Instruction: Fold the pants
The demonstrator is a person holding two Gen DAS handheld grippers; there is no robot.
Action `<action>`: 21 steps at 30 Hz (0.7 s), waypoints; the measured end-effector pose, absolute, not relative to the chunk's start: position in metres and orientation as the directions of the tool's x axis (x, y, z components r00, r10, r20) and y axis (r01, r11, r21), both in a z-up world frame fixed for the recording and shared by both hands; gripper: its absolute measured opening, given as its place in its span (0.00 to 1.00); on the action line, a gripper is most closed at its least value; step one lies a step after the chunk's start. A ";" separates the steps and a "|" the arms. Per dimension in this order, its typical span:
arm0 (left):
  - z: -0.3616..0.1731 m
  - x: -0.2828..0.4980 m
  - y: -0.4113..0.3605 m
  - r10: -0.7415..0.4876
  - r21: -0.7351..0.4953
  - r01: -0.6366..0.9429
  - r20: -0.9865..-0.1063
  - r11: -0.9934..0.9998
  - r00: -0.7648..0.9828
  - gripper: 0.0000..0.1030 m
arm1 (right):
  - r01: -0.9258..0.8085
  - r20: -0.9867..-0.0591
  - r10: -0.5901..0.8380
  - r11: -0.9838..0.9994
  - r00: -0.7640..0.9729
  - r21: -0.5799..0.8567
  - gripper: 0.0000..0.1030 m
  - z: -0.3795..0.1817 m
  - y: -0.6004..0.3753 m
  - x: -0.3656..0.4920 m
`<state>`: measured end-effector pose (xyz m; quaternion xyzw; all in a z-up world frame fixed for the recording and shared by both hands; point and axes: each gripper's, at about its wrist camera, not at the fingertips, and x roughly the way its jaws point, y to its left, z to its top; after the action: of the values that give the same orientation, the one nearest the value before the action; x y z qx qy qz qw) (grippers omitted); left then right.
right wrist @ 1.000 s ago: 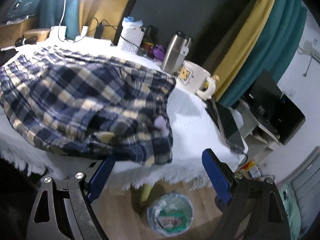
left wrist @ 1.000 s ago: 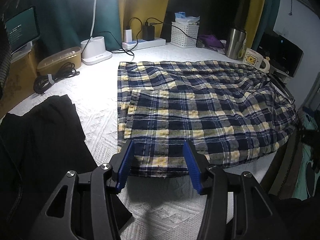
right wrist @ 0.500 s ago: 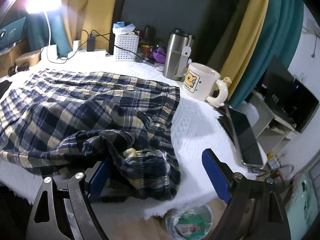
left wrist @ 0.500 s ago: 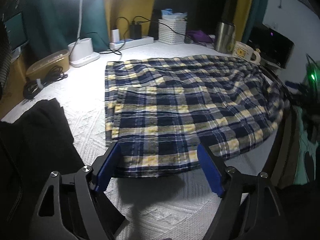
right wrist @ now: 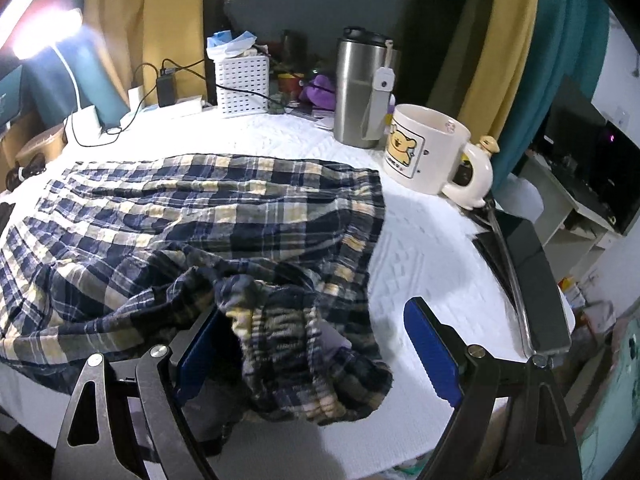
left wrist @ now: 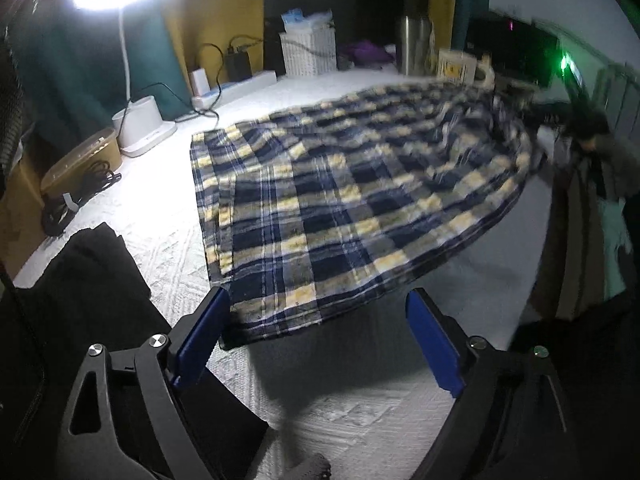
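The blue and yellow plaid pants [left wrist: 352, 208] lie spread on the white table cover [left wrist: 160, 220]. My left gripper [left wrist: 312, 312] hovers at their near hem with its jaws opening wide. The hem lies between the fingertips, and the blue pads [left wrist: 200, 336] stand clear of the cloth. In the right wrist view the other end of the pants [right wrist: 192, 208] is bunched into a heap [right wrist: 304, 344] near the table's front edge. My right gripper [right wrist: 312, 316] is open around that heap. Its left pad is next to the cloth; its right one stands well off.
A black garment [left wrist: 80, 288] lies left of the left gripper. Along the back stand a lamp base [left wrist: 144, 128], a white basket [right wrist: 240, 84], a steel tumbler [right wrist: 360, 92] and a bear mug [right wrist: 428, 152]. A dark flat device [right wrist: 528, 276] lies at the table's right edge.
The left jaws have spread from around the hem to wide apart, and the view has rolled. The right gripper has moved from beyond the table edge in over the bunched end.
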<state>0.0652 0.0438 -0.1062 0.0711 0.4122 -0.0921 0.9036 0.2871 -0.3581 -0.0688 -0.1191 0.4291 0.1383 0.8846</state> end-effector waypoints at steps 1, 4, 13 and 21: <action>-0.109 0.067 0.041 -0.090 0.077 0.228 -0.763 0.971 0.641 0.86 | -0.351 -0.796 0.143 0.932 0.589 -0.092 0.86 -0.070 -0.356 0.289; -0.116 0.070 0.032 -0.027 0.166 0.233 -0.760 0.958 0.650 0.86 | -0.355 -0.803 0.142 0.930 0.579 -0.092 0.86 -0.072 -0.355 0.293; -0.109 0.083 0.035 -0.033 0.175 0.235 -0.731 0.956 0.681 0.13 | -0.351 -0.801 0.142 0.932 0.582 -0.089 0.86 -0.068 -0.357 0.297; -0.065 0.095 0.051 -0.076 0.042 0.135 -0.648 0.990 0.758 0.05 | -0.361 -0.762 0.145 0.924 0.632 -0.124 0.93 -0.048 -0.369 0.265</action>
<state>0.0949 0.0515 -0.0651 0.0432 0.3435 -0.0565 0.9365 0.2646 -0.3690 -0.0481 -0.1335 0.4051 0.1416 0.8933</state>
